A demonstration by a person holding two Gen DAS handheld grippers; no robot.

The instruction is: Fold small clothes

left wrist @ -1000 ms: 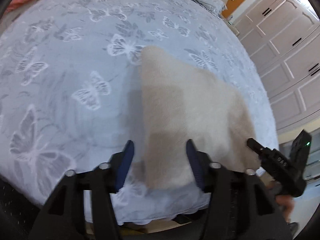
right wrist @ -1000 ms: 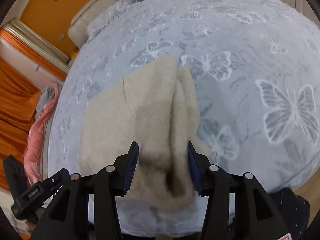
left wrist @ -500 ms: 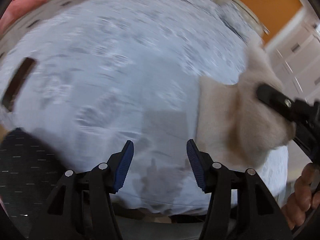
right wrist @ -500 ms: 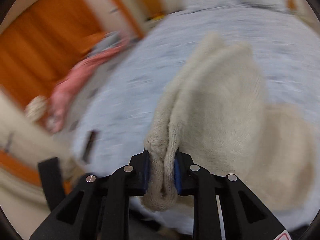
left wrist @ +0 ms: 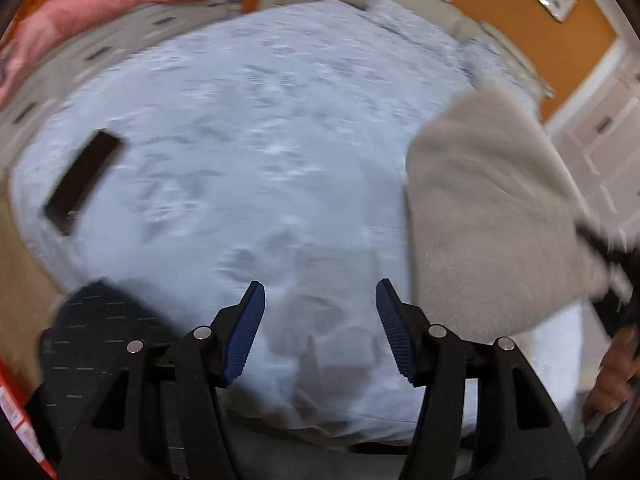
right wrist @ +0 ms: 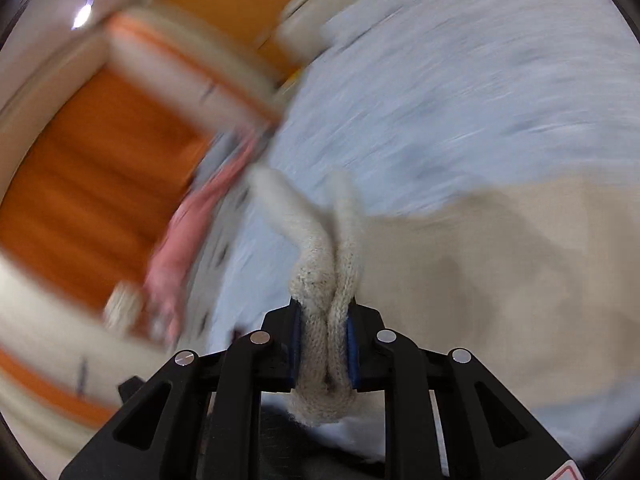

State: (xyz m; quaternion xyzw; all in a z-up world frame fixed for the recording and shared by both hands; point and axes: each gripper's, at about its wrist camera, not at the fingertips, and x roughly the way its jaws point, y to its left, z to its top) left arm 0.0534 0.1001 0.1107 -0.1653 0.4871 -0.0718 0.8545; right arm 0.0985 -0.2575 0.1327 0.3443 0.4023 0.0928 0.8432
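L wrist view, left to right: pink blanket (left wrist: 80,8) bunched at top-left on white drawers (left wrist: 68,68), blurry; dark flat rectangular obj (left wrist: 82,182) lying on the left part of the bed, can't tell what it is; dark dotted fabric (left wrist: 100,332) at lower left by the bed edge. Bed cover (left wrist: 260,160) pale blue-grey w/ faint pattern, motion-blurred. Left gripper (left wrist: 320,326) low center, blue pads spread wide, nothing btwn them, only bedsheet beyond. Right of it the beige knit garment (left wrist: 492,216), lifted off the bed on its right side, hanging as a folded slab, lower edge near the bed's front-right corner. Far right: dark blurred shape of the other gripper at the garment's edge + a bit of the person's hand (left wrist: 612,372) below it. Orange wall (left wrist: 520,12) and white cabinet doors (left wrist: 600,128) behind. R wrist view, left to right: orange curtain (right wrist: 100,184) and cream/orange trim, heavy blur; pink blanket again (right wrist: 188,240) mid-left; right gripper (right wrist: 322,344) bottom center, jaws pressed together pinching a doubled thick rolled edge of the garment (right wrist: 324,276), knit bulging out below the pads. Rest of garment spreads right as a beige sheet (right wrist: 500,280) over the bed cover (right wrist: 460,80).
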